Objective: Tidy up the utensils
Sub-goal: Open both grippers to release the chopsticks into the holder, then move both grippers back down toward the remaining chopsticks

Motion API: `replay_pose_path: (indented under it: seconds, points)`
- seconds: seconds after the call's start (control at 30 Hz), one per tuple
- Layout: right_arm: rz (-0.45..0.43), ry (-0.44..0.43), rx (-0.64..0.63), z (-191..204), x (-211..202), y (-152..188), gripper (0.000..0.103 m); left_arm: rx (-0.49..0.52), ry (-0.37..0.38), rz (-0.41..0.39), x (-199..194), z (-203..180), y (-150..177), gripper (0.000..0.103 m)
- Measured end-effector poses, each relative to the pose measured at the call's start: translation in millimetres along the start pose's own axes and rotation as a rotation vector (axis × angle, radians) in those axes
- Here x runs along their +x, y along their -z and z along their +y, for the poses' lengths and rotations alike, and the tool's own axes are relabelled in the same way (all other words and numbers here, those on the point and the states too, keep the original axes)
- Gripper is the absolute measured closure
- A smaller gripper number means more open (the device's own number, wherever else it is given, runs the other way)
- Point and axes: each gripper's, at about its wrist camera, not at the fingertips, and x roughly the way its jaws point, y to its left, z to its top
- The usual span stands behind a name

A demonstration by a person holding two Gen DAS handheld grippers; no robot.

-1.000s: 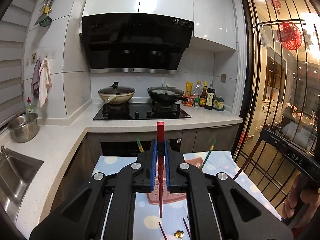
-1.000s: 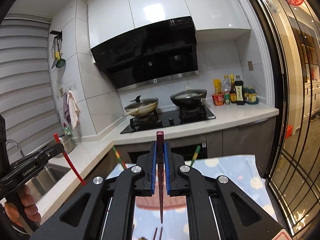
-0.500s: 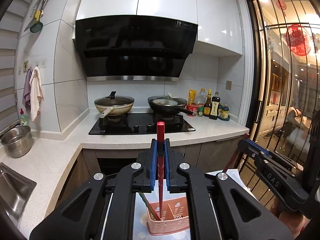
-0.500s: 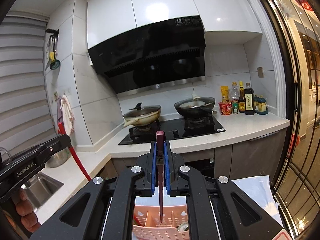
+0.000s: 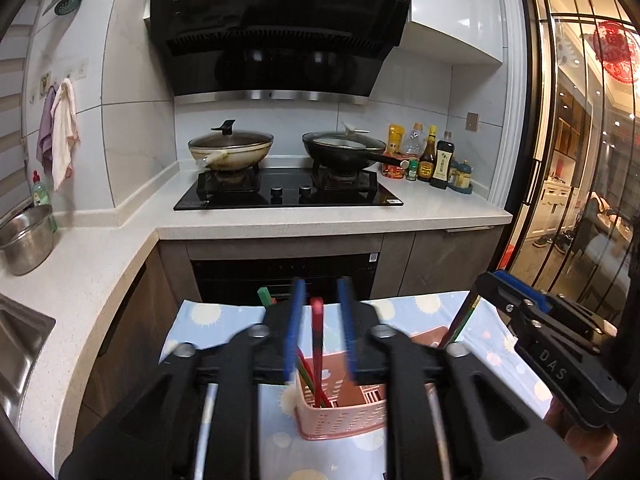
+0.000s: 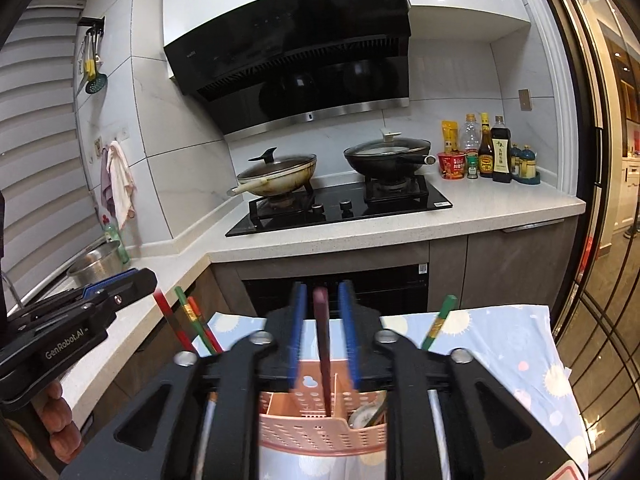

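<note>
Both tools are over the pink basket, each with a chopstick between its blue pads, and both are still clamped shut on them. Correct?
Not quite. Left tool and right tool have just opened; gaps flank the red chopstick and maroon chopstick above the pink basket, per both wrist views.

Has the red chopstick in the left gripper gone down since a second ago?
Yes. The red chopstick now dips into the pink basket, below the stove, jaws just opened.

A table under a pale blue dotted cloth (image 5: 224, 312) carries a pink slotted utensil basket (image 6: 320, 436) at six o'clock, standing directly on the fabric.
</note>
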Motion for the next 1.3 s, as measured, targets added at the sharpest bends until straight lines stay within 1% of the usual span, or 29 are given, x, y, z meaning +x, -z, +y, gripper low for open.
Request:
replay_pose_path:
  seconds: [0.07, 0.13, 0.2, 0.23, 0.53, 0.6, 0.87, 1.0, 1.17, 1.3]
  points:
    - [-0.015, 0.0, 0.008, -1.5, -8.1, 2.4, 0.065, -0.003, -0.021, -0.009, -3.9, 1.0, 4.1, 0.057]
    - [-0.019, -0.001, 0.007, -2.3, -14.6, 5.0, 0.065, 0.0, -0.023, -0.009, -8.3, 2.4, 8.7, 0.056]
    - [-0.021, -0.003, 0.011, -3.6, -21.5, 8.0, 0.062, -0.003, -0.029, -0.01, -14.2, 3.1, 13.1, 0.05]
    - [-0.019, -0.004, 0.013, -4.2, -25.0, 10.0, 0.062, -0.005, -0.032, -0.011, -15.7, 3.7, 14.5, 0.048]
    - [0.007, -0.008, -0.004, 0.7, -58.4, 37.6, 0.062, 0.02, -0.033, -0.004, -44.2, -3.0, 38.8, 0.042]
    - [0.02, -0.012, -0.007, 1.8, -64.6, 45.6, 0.062, 0.018, -0.036, 0.0, -50.2, -3.2, 45.1, 0.039]
    - [0.055, -0.021, -0.008, 6.9, -91.5, 77.6, 0.062, 0.026, -0.034, 0.018, -74.8, -9.7, 72.6, 0.038]
    - [0.08, -0.026, 0.008, 6.4, -106.4, 98.2, 0.062, 0.026, -0.037, 0.039, -86.1, -10.8, 94.5, 0.034]
    - [0.13, -0.01, 0.011, 6.8, -126.4, 135.4, 0.062, 0.013, -0.046, 0.082, -98.8, -8.5, 127.7, 0.033]
    - [0.183, 0.009, 0.02, 4.6, -141.2, 171.2, 0.062, 0.004, -0.067, 0.126, -106.2, -6.8, 162.1, 0.027]
